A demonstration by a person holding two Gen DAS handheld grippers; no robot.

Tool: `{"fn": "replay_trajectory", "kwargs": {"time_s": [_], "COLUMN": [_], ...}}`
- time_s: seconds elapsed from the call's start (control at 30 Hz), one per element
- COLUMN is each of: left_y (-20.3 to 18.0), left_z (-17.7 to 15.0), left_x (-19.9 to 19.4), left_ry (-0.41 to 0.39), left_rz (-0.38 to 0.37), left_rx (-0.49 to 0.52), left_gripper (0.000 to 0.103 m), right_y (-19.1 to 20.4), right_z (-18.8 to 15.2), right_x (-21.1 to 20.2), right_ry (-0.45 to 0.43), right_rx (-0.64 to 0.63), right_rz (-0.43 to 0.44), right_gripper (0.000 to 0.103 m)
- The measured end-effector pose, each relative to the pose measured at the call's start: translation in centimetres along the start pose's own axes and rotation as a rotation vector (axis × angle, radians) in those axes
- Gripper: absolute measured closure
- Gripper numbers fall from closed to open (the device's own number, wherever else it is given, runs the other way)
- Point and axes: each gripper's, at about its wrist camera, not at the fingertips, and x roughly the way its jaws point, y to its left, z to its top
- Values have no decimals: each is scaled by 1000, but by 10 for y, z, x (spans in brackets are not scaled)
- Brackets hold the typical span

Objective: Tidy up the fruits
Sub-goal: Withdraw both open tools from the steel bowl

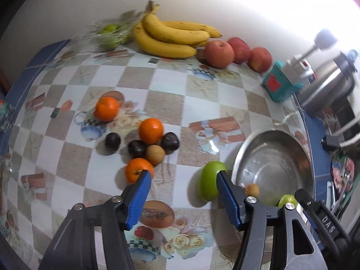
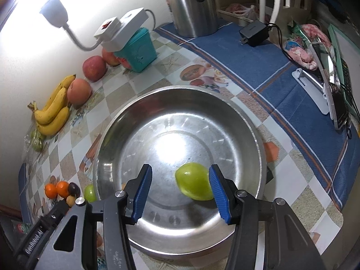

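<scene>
1. My left gripper (image 1: pixel 183 176) stands open and holds nothing; a green fruit (image 1: pixel 210 180) lies beside its right finger.
2. My right gripper (image 2: pixel 180 175) hangs open over the steel bowl (image 2: pixel 108 135), another green fruit (image 2: pixel 193 181) loose inside.
3. Free tablecloth (image 1: pixel 180 103) stays between the oranges (image 1: pixel 150 130) and the bowl's rim.

A home kitchen corner: a table (image 2: pixel 236 51) under a printed checkered oilcloth carries bananas (image 1: pixel 173 36), apples (image 1: pixel 219 52), a steel bowl (image 2: pixel 108 148), a steel kettle (image 2: pixel 191 4), a charger (image 2: pixel 254 32) and a plug-in lamp (image 2: pixel 56 13) by the wall.
</scene>
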Motion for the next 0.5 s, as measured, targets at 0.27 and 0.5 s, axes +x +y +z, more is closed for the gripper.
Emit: {"fn": "replay_trajectory", "kwargs": {"time_s": [0.27,0.5], "left_y": [16,18], "left_z": [4,3], "left_x": [-7,-4], "left_ry": [-9,-11], "left_rz": [21,57], "left_rx": [-61,-59], "left_gripper": [25,0], "right_y": [20,23], "right_z": [-5,-5], "right_x": [-3,3], "right_ry": [6,26], "right_rx": [-67,-94], "right_rz": [15,-5], "right_gripper": [49,27]}}
